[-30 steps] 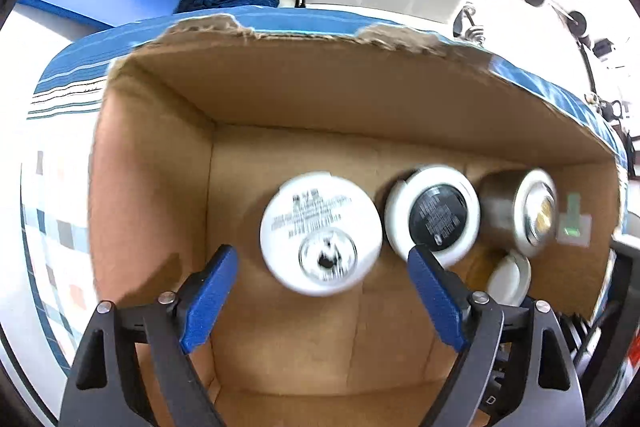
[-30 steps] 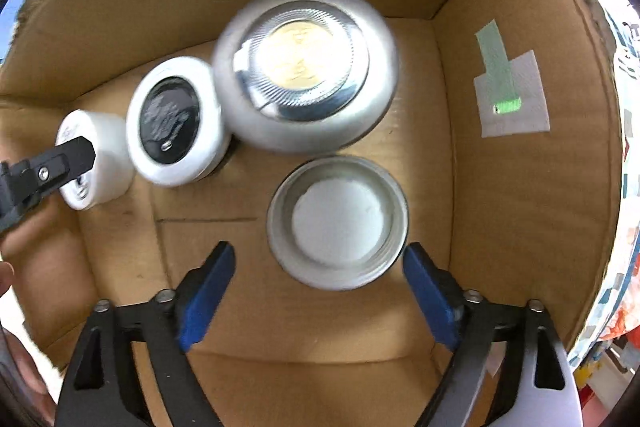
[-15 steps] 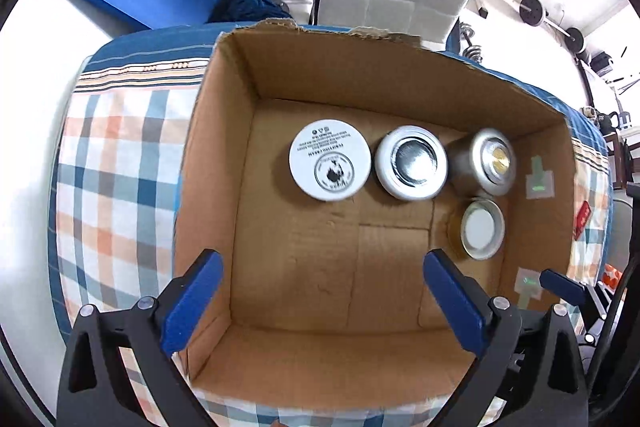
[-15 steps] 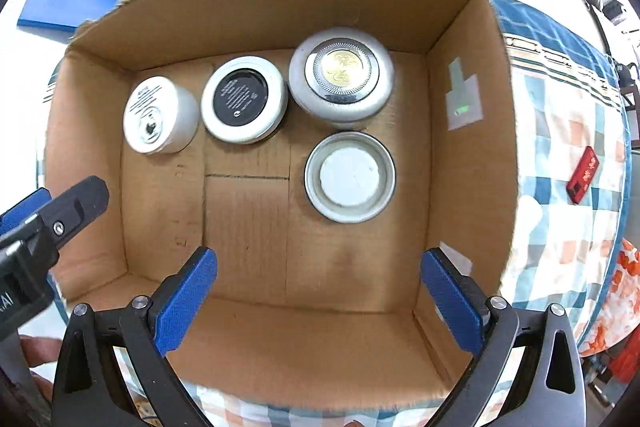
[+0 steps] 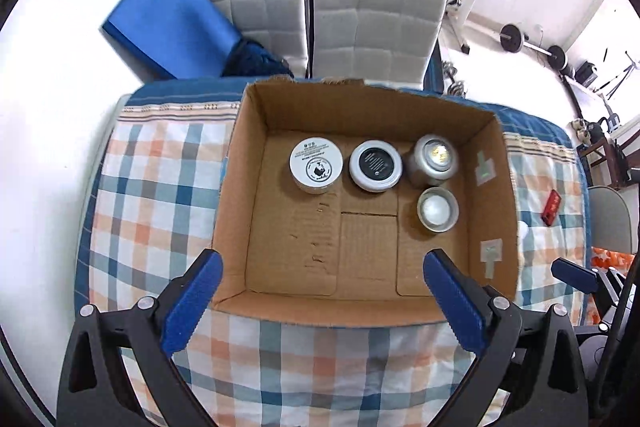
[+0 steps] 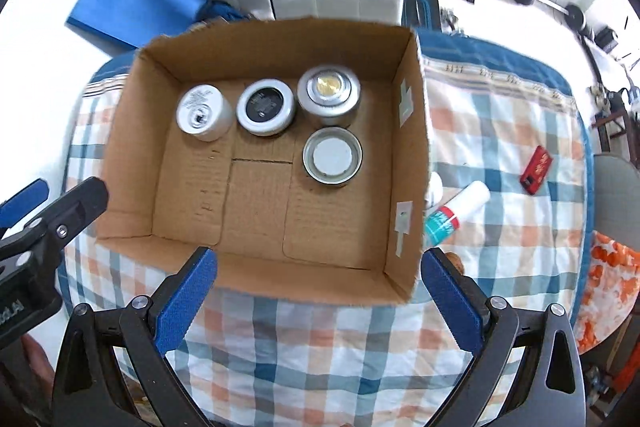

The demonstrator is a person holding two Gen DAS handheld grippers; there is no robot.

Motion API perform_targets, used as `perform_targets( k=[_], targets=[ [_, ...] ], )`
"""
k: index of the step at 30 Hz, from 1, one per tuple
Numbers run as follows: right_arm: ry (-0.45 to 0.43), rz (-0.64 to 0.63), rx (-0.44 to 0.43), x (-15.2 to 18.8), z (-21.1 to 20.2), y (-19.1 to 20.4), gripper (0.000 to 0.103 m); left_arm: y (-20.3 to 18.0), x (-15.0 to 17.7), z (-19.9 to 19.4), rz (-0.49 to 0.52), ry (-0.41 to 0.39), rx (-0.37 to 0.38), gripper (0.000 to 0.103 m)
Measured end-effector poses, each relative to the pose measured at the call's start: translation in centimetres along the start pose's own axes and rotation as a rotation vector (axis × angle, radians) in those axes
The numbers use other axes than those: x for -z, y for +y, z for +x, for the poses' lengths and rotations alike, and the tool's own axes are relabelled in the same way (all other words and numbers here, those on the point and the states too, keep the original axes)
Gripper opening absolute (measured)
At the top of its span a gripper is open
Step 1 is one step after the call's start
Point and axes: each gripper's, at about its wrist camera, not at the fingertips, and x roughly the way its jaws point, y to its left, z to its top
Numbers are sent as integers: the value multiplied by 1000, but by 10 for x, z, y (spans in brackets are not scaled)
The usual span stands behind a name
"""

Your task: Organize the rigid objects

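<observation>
Both tongs, left [image 5: 322, 297] & right [image 6: 318, 291], spread, empty; 4 jars [image 6: 264, 107] in box [image 6: 256, 259], maybe touching.

Plaid-covered table [image 6: 500, 131]: cardboard box [image 6: 412, 131], red packet [image 6: 536, 170], white tube [image 6: 460, 209] beside box

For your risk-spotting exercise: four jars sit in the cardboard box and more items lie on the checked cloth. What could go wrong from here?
1. The white tube lies against the cardboard box wall, so grasping it may nudge the box.
2. The tall silver jar could tip if bumped.
3. The red item near the cloth's edge might get pushed off.
</observation>
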Motion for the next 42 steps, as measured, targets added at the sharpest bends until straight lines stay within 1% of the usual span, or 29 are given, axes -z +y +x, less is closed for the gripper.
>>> perform_targets(
  k=[2,4,6,9,15,18,21,22,24,25,26,27,29,30,32,33,34,36,38,39,40,42],
  targets=[
    [-24,-6,5,8,-15,-1,103,-2,5,-11,9,-27,-24,103],
    [-47,-14,0,17,-29,-1,103,-3,9,-21,6,-44,-30,103],
    [-62,-25,6,25,-40,-1,103,-4,14,-30,1,-44,-9,103],
    [-79,-34,2,33,-50,-1,103,-7,19,-43,-4,-54,-5,103],
    [-97,-16,-56,41,-67,-16,103,-17,26,-53,-18,-60,20,103],
    [-89,51,-86,40,-65,-42,103,-34,26,-48,5,-56,20,103],
    [-77,139,-63,40,-55,-85,103,-56,23,-34,21,-45,18,103],
    [-50,183,-50,40,-45,-106,103,-61,22,-29,23,-40,16,103],
    [-9,254,-56,42,-28,-136,103,-77,20,-13,29,-21,26,103],
    [26,294,-51,43,-13,-154,103,-88,19,-1,35,-4,26,103],
    [49,322,-54,45,-1,-166,103,-96,18,9,42,8,28,103],
    [86,363,-79,47,18,-181,103,-103,18,17,49,20,28,103],
    [152,431,-113,51,52,-202,96,-120,18,36,73,49,27,103],
    [171,443,-131,52,64,-207,86,-127,19,45,86,62,24,103],
    [216,469,-136,55,94,-216,77,-142,20,62,119,90,10,103],
    [230,478,-158,56,109,-218,76,-149,21,70,134,106,3,103],
    [239,484,-166,57,118,-219,73,-154,22,77,145,117,-4,103],
    [255,493,-170,57,136,-220,72,-162,22,85,160,128,-14,103],
    [267,501,-198,57,153,-221,63,-170,22,91,174,138,-15,103],
    [284,498,-207,58,161,-221,49,-173,21,92,179,140,-13,103],
    [291,493,-219,60,167,-221,42,-176,19,92,187,140,-9,103],
    [281,491,-236,64,169,-225,42,-185,15,87,213,125,-8,103]
  ],
)
